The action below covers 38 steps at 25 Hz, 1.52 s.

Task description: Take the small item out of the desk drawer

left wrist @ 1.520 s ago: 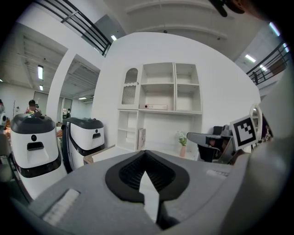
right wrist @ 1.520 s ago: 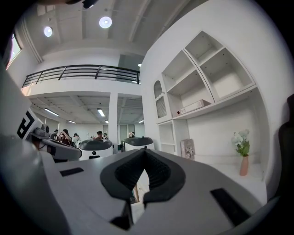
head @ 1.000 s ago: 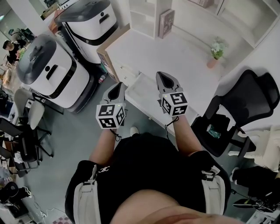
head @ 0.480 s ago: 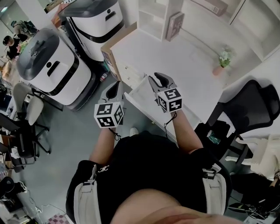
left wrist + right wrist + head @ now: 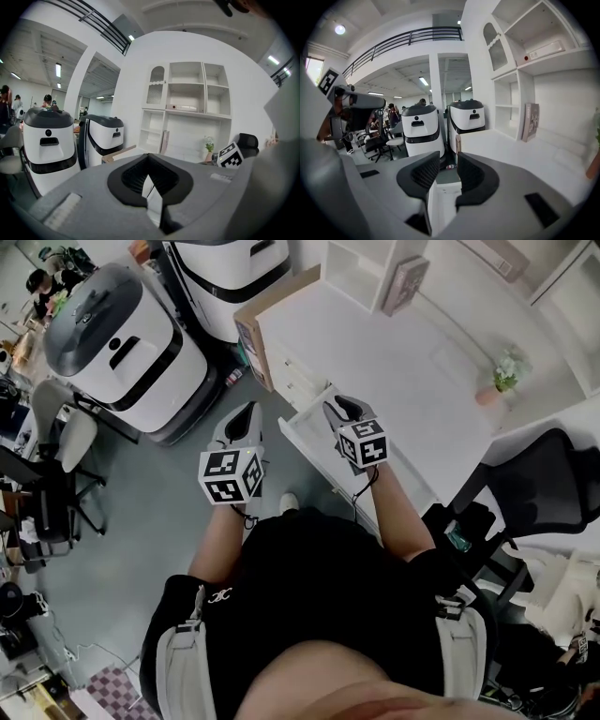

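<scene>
- Head view: the person stands at the corner of a white desk. The left claw (image 5: 244,415) hangs over the grey floor (image 5: 159,502) just beside the open drawer (image 5: 294,432). The right claw (image 5: 339,409) sits above the drawer's near end. The white surface (image 5: 375,343) carries a potted plant (image 5: 503,379) at its far side and an upright book (image 5: 405,282) against the wall. Two white-and-black machines (image 5: 122,343) stand close to the desk's left end. A black office chair (image 5: 544,474) stands at the right. The right claw and its marker cube cover part of the drawer, and the small item cannot be made out here.
- Left gripper view: only this view shows that the left claw's pads are together at the tips, with a thin white sliver showing lower down between them. Beyond stands a white shelf unit (image 5: 187,93) above the desk. People (image 5: 47,99) stand far off at the left.
- Right gripper view: only this view shows that the right claw's pads stand apart with nothing between them. The drawer's white inside lies straight below the gap, and the small item cannot be made out in the part that shows.
</scene>
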Available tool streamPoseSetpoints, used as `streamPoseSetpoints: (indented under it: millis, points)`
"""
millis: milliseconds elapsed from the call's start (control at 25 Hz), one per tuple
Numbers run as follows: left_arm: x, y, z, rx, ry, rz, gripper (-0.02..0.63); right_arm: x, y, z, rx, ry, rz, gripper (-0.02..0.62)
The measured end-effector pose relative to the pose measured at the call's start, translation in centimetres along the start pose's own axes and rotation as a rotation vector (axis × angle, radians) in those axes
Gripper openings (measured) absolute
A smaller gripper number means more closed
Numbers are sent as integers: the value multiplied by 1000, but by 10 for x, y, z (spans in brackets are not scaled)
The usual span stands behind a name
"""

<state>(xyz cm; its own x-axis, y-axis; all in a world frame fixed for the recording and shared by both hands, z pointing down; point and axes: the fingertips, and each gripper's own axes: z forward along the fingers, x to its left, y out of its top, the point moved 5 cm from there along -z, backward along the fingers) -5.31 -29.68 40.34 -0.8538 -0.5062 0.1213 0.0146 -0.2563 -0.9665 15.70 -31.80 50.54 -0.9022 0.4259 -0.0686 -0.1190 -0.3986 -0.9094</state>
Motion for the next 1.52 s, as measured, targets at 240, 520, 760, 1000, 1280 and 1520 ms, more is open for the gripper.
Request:
streamPoseSetpoints:
  millis: [240, 520, 760, 1000, 1280, 1520]
  points:
    - [13, -9, -5, 20, 49, -8, 14, -1, -40, 28, 119, 24, -13, 106]
    - [30, -18, -10, 48, 115, -26, 15, -2, -74, 52, 216, 50, -39, 106]
    - [45, -28, -14, 81, 153, -44, 14, -1, -96, 72, 286, 82, -30, 106]
    - [57, -38, -8, 117, 171, -50, 15, -8, -120, 93, 358, 97, -21, 106]
    - [74, -51, -9, 164, 174, -66, 14, -9, -143, 116, 426, 60, -21, 107]
    - [84, -66, 4, 207, 163, -75, 14, -16, -165, 146, 487, 12, -29, 107]
